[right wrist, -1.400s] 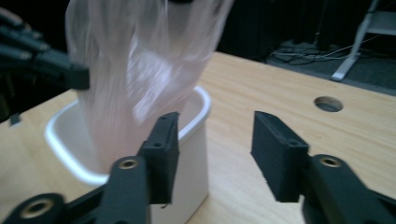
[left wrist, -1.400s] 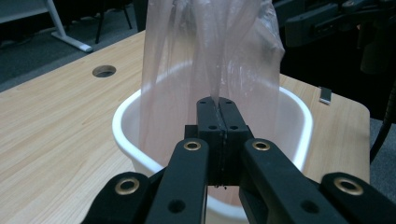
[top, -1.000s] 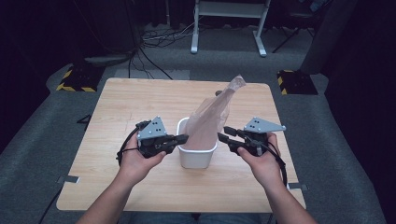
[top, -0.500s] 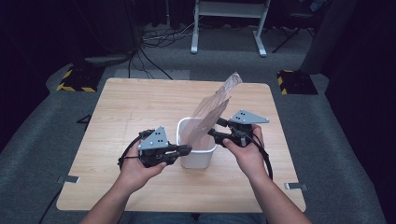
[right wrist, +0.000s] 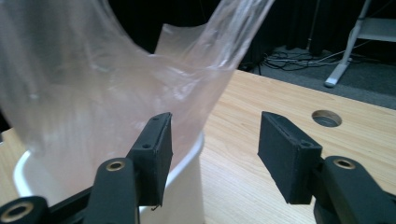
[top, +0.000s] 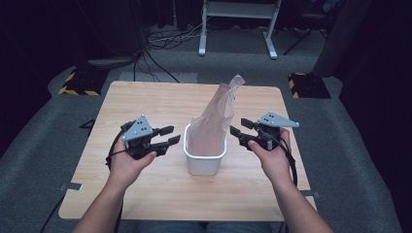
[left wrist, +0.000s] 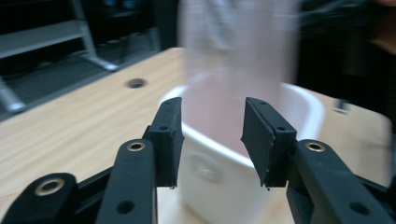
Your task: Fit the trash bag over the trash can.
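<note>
A white plastic bin (top: 204,162) stands in the middle of the wooden table, with a pink see-through bag (top: 216,116) rising out of it and leaning to the far right. My left gripper (top: 175,134) hovers a little left of the bin, open; its jaws have just been opening and nothing lies between them. In the left gripper view (left wrist: 212,116) the bin (left wrist: 224,186) and the blurred bag (left wrist: 238,70) sit just beyond the jaws. My right gripper (top: 236,131) is open to the right of the bin, with its jaws (right wrist: 215,135) beside the bin's rim (right wrist: 187,186) and the bag (right wrist: 93,93).
The table (top: 145,102) has a round cable hole (right wrist: 326,118) (left wrist: 136,83) in its top. Behind the table, a white metal frame (top: 238,19) and cables lie on the grey floor. Striped yellow-black blocks (top: 77,82) sit at both far corners.
The left gripper has let go at the bin's left rim, opened and pulled back to the left. The right gripper has opened and drawn away from the bag to the right.
</note>
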Tool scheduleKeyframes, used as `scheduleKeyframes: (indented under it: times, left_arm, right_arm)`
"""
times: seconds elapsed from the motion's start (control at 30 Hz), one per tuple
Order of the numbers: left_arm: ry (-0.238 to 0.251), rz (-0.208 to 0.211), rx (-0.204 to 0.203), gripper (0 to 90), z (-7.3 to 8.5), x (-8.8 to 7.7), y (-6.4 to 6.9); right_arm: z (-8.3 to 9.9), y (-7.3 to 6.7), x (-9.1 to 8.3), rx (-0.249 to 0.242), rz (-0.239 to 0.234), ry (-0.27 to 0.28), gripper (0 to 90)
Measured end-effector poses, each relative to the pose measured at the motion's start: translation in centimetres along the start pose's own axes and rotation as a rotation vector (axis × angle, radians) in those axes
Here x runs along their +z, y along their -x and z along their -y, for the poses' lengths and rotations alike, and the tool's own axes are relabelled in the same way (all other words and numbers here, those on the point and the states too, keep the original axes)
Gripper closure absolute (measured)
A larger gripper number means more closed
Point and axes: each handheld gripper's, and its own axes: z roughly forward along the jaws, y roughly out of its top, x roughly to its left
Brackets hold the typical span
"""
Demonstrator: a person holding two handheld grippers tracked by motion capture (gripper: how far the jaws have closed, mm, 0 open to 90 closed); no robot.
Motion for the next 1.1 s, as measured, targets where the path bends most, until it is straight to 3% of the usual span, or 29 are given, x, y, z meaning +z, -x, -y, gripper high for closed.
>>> scheduleKeyframes:
  times: [0.23, 0.3, 0.4, 0.43, 0.47, 0.5, 0.57, 0.6, 0.7, 0.83, 1.1]
  left_arm:
    - [-0.023, -0.035, -0.071, 49.8, -0.6, 1.7, -1.5]
    - [-0.026, -0.020, -0.088, 49.4, -0.9, 2.4, -1.4]
    - [-0.029, 0.000, -0.079, 48.1, -1.2, 3.0, -0.9]
    - [-0.024, 0.025, -0.064, 47.5, -1.7, 3.5, -0.2]
    - [-0.024, 0.025, -0.064, 47.3, -1.7, 3.5, -0.2]
    - [-0.020, 0.046, -0.059, 47.1, -1.9, 3.7, 0.1]
    - [-0.010, 0.106, -0.025, 46.6, -2.3, 4.1, 1.3]
    - [-0.010, 0.106, -0.025, 46.6, -2.3, 4.1, 1.3]
    - [-0.020, 0.176, 0.021, 45.4, -2.3, 4.6, 3.2]
    - [-0.009, 0.190, 0.034, 41.7, -2.4, 4.8, 3.7]
    - [0.002, 0.212, 0.039, 40.1, -2.5, 5.3, 3.8]
  right_arm:
    - [-0.3, 1.6, 1.4, 0.036, 0.055, -0.020, 46.1]
    - [-0.6, 2.2, 2.1, 0.058, 0.074, -0.025, 44.9]
    - [-0.9, 2.4, 2.8, 0.071, 0.070, -0.032, 43.9]
    - [-1.2, 1.9, 3.6, 0.085, 0.018, -0.015, 43.4]
    - [-1.2, 1.9, 3.6, 0.085, 0.018, -0.015, 43.4]
    - [-1.3, 1.0, 4.0, 0.070, -0.020, -0.005, 42.7]
    - [-1.4, -0.1, 4.3, 0.043, -0.045, 0.002, 41.8]
    - [-1.4, -0.1, 4.3, 0.043, -0.045, 0.002, 41.8]
    - [-1.3, -1.9, 4.6, 0.017, -0.088, 0.013, 39.9]
    - [-1.3, -3.0, 4.6, -0.003, -0.108, 0.010, 38.5]
    - [-1.1, -3.7, 4.5, -0.027, -0.127, 0.012, 38.2]
